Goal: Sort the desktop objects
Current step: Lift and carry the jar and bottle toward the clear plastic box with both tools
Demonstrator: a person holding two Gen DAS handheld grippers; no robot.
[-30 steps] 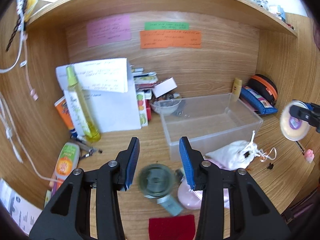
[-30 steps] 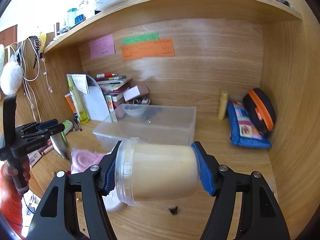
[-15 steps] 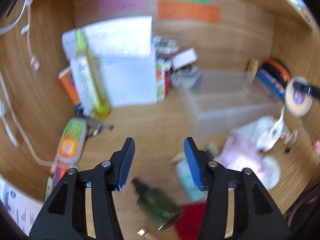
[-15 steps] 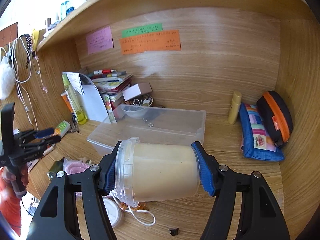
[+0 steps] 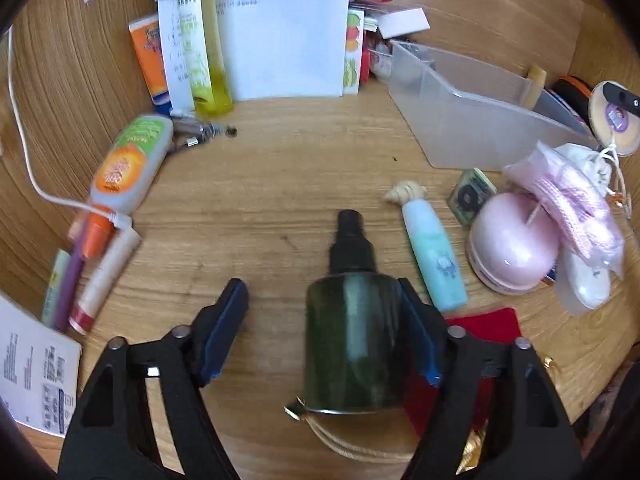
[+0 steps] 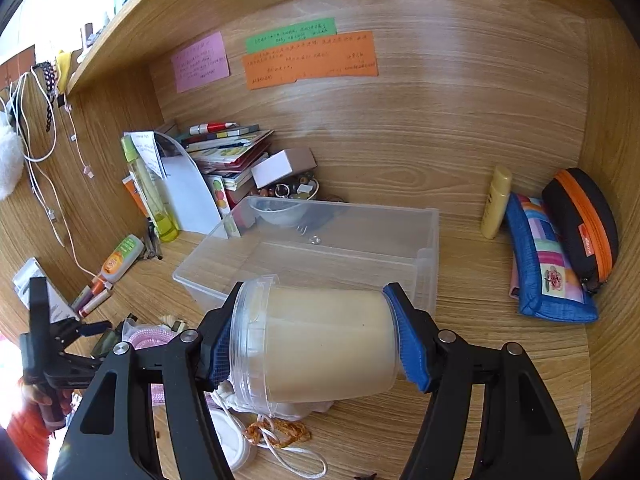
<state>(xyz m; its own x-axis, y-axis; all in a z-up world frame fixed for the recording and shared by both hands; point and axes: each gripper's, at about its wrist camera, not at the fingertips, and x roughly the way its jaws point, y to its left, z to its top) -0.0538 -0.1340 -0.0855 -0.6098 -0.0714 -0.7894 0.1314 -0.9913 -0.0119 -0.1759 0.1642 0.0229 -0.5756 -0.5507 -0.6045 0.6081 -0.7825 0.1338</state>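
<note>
A dark green spray bottle (image 5: 352, 340) lies on the wooden desk, its black nozzle pointing away from me. My left gripper (image 5: 320, 286) straddles it with the jaws opening: the right pad (image 5: 416, 332) sits against the bottle, while the left pad (image 5: 224, 332) stands well clear of it. My right gripper (image 6: 312, 300) is shut on a clear jar of cream-coloured stuff (image 6: 320, 344), held sideways just in front of the clear plastic bin (image 6: 424, 264). The left gripper (image 6: 84, 330) also shows low at the left in the right wrist view.
Beside the green bottle lie a pale blue tube (image 5: 434, 264), a pink round case (image 5: 512, 248), pink cord and a red card (image 5: 480, 328). An orange-green tube (image 5: 128, 164) and pens lie left. Papers, books, a yellow bottle (image 6: 496, 204) and pouches (image 6: 548, 264) line the back.
My left gripper has sunk toward the desk and tipped down, its jaws wider; the green bottle now lies between them. My right gripper carried the jar closer to the bin.
</note>
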